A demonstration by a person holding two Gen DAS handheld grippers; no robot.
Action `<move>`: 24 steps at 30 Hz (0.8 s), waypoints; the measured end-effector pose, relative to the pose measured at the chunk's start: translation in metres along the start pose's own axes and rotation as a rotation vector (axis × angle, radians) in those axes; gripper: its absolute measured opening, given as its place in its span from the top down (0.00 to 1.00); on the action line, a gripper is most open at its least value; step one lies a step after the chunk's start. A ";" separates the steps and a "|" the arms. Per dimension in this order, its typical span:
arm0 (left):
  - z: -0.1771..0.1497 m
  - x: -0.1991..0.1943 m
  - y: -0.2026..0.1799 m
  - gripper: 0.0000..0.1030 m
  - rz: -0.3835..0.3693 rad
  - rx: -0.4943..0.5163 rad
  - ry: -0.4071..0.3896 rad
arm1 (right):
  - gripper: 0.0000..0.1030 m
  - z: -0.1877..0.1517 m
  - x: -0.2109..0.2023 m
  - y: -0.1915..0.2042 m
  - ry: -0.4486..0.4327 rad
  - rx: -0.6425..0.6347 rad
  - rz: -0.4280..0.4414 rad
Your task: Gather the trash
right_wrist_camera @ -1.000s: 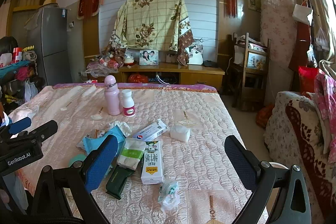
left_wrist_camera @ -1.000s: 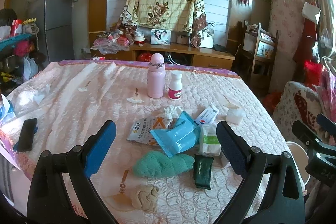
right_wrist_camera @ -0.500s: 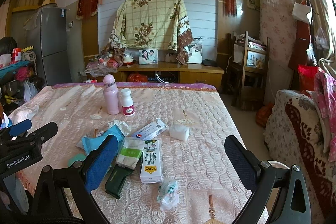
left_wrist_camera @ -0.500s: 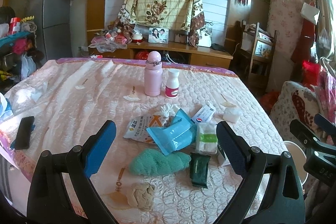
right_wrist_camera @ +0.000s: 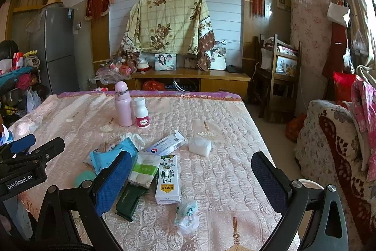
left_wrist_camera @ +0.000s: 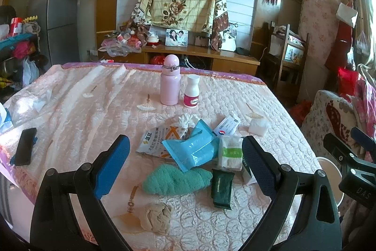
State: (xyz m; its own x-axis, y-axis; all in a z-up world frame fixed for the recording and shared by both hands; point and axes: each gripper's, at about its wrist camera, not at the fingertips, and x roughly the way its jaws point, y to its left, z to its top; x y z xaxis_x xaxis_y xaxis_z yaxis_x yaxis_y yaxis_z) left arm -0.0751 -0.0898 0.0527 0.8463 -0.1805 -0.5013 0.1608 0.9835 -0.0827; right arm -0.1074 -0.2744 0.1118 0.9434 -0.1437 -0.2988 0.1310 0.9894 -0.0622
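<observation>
Both my left hand-held gripper (left_wrist_camera: 185, 164) and right hand-held gripper (right_wrist_camera: 191, 178) hung wide apart and empty over the surface (right_wrist_camera: 225, 171), ready to pick from the trash pile (left_wrist_camera: 199, 149) lying just ahead in the middle.

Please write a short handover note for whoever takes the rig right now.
Left tool: open, empty, held over the near side of the litter.
Right tool: open, empty, beside it.
Litter is heaped mid-table: blue wrapper, milk carton, dark green packet, crumpled tissue, brown paper ball.
A white bin rim shows off the table's right edge.
Done: no pickup visible.
Left: all of it. The pink flask probably stays.
</observation>
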 end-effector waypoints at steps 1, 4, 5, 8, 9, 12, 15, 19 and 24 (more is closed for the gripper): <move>0.001 0.000 0.001 0.07 0.000 0.001 0.000 | 0.02 0.000 0.002 0.001 0.004 0.000 0.000; 0.001 0.000 0.001 0.07 0.001 0.001 0.000 | 0.02 -0.002 0.001 0.001 0.008 0.002 0.000; 0.002 0.000 0.002 0.07 0.001 0.001 -0.001 | 0.02 -0.002 0.001 0.001 0.008 0.001 -0.001; 0.002 0.000 0.002 0.07 0.000 0.000 0.000 | 0.02 -0.002 0.001 0.000 0.013 0.003 0.001; 0.003 0.000 0.002 0.07 0.001 0.000 0.000 | 0.02 -0.002 0.001 0.001 0.013 0.003 0.001; 0.002 0.000 0.000 0.07 0.001 0.000 0.000 | 0.02 -0.002 0.000 0.001 0.012 0.003 -0.001; 0.004 0.000 0.002 0.07 0.001 0.000 0.002 | 0.02 -0.001 0.000 -0.001 0.015 0.004 0.001; 0.003 0.000 0.001 0.07 0.003 0.000 0.002 | 0.02 -0.003 0.000 -0.002 0.015 0.004 -0.001; 0.004 0.000 0.001 0.07 0.002 0.000 0.003 | 0.02 -0.006 0.004 -0.003 0.021 0.010 -0.005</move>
State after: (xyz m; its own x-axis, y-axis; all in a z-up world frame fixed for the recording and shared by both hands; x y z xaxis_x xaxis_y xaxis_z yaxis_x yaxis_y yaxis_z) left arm -0.0732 -0.0885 0.0560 0.8450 -0.1784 -0.5041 0.1593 0.9839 -0.0812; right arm -0.1063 -0.2784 0.1050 0.9362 -0.1491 -0.3181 0.1391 0.9888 -0.0541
